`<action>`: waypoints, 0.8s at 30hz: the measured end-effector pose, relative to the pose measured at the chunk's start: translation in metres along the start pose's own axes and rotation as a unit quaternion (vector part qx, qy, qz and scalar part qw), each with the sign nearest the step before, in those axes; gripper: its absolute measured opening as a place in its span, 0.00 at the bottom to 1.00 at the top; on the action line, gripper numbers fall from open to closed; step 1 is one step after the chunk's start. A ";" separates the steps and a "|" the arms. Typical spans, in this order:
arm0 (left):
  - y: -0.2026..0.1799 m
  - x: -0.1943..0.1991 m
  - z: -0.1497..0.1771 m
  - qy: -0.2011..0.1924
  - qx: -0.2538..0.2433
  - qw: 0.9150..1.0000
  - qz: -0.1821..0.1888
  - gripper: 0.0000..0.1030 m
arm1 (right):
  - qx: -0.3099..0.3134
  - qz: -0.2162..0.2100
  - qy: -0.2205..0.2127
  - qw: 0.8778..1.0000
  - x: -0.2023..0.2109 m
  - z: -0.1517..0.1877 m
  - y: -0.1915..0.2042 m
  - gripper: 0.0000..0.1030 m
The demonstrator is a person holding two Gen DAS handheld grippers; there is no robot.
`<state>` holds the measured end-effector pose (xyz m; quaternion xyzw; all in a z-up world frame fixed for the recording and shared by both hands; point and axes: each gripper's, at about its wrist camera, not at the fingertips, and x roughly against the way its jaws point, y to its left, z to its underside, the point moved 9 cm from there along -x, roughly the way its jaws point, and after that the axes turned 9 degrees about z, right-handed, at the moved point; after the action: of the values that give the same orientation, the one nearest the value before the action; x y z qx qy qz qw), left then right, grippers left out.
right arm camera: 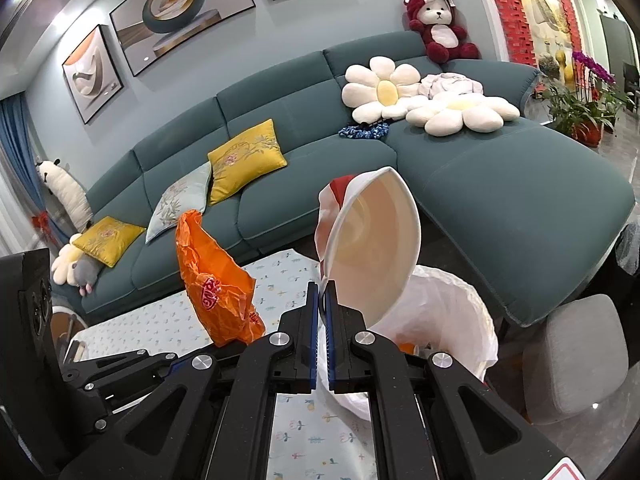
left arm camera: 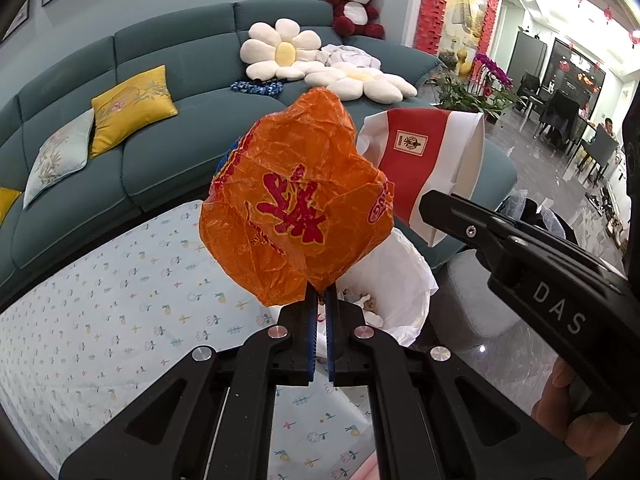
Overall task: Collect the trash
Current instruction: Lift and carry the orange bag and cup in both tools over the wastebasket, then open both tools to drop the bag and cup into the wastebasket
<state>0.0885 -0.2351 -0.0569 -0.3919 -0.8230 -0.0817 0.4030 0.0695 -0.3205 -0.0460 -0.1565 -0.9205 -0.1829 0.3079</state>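
Left claw (left arm camera: 320,300) pinching orange plastic bag (left arm camera: 296,204) by thin lower edge, above white-lined bin (right arm camera: 452,312). Right claw (right arm camera: 322,292) clamped on rim of red-and-white paper bag (right arm camera: 372,240), also above bin. Risks: thin film slipping free; paper bag snagging liner; either dropping beside bin onto worktop (left arm camera: 120,300).

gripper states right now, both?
Left gripper: shut on the orange plastic bag.
Right gripper: shut on the red-and-white paper bag.
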 end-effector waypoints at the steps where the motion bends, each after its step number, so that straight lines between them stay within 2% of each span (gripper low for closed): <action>1: -0.002 -0.001 -0.001 0.000 -0.002 1.000 0.001 0.03 | -0.001 0.001 0.000 1.000 -0.001 -0.001 -0.002 0.04; 12: -0.015 -0.025 -0.011 0.013 -0.017 0.999 0.025 0.04 | -0.011 0.013 0.009 1.000 -0.016 -0.002 -0.024 0.04; 21: -0.015 -0.051 -0.016 0.023 -0.010 0.999 0.043 0.08 | -0.016 0.024 0.028 0.999 -0.040 0.000 -0.042 0.04; 23: -0.010 -0.057 -0.017 0.026 -0.003 0.999 0.040 0.22 | -0.015 0.025 0.034 0.999 -0.047 0.001 -0.044 0.04; 24: -0.008 -0.059 -0.017 0.026 0.003 0.999 0.039 0.33 | -0.015 0.028 0.037 0.999 -0.051 0.001 -0.045 0.06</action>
<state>0.1147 -0.2823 -0.0871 -0.4204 -0.7963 -0.0736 0.4288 0.0900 -0.3684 -0.0893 -0.1804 -0.9009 -0.1932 0.3442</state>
